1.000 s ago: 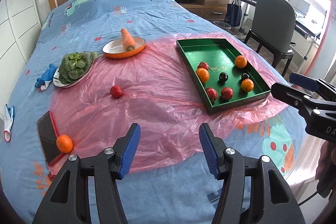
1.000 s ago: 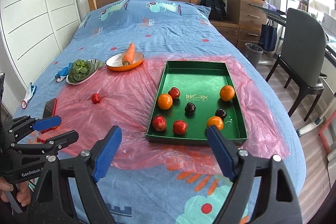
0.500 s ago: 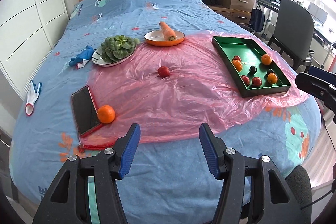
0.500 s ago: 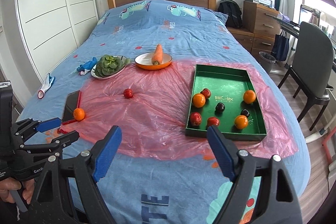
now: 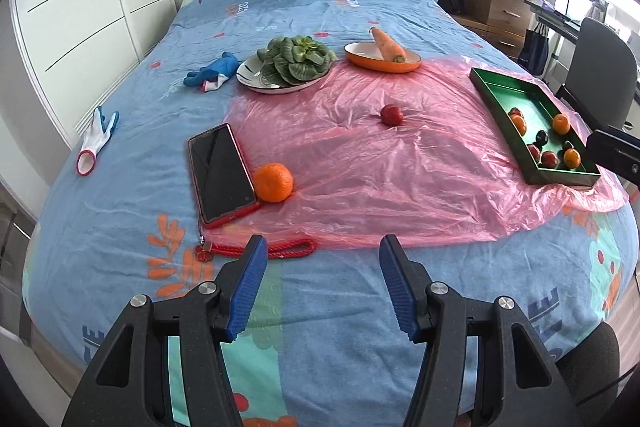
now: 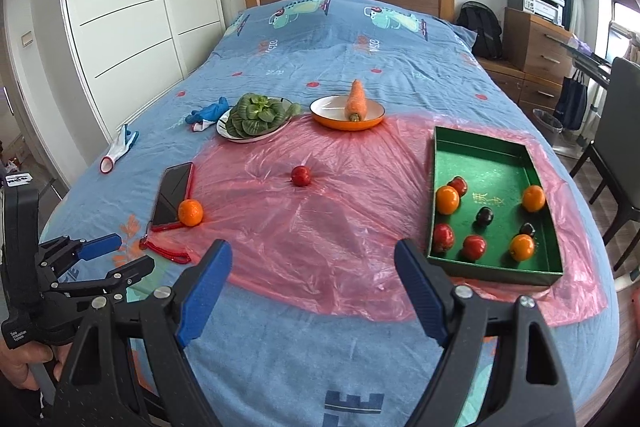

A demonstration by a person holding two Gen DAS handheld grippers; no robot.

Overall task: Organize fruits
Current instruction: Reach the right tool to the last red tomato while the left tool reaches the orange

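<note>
Eight fruits are being kept in the green tray (image 6: 496, 163); ahead-left of the empty, spread left gripper (image 5: 320, 259), a tangerine (image 5: 273, 182) and red fruit (image 5: 391, 115) are being left out. The right gripper (image 6: 312, 267) is being held agape.

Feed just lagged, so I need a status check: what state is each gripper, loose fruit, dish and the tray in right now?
left gripper: open, empty
right gripper: open, empty
orange: loose, against the phone
red fruit: loose on the pink sheet
green tray: holds eight fruits
orange dish: holds a carrot
white plate: holds greens
</note>
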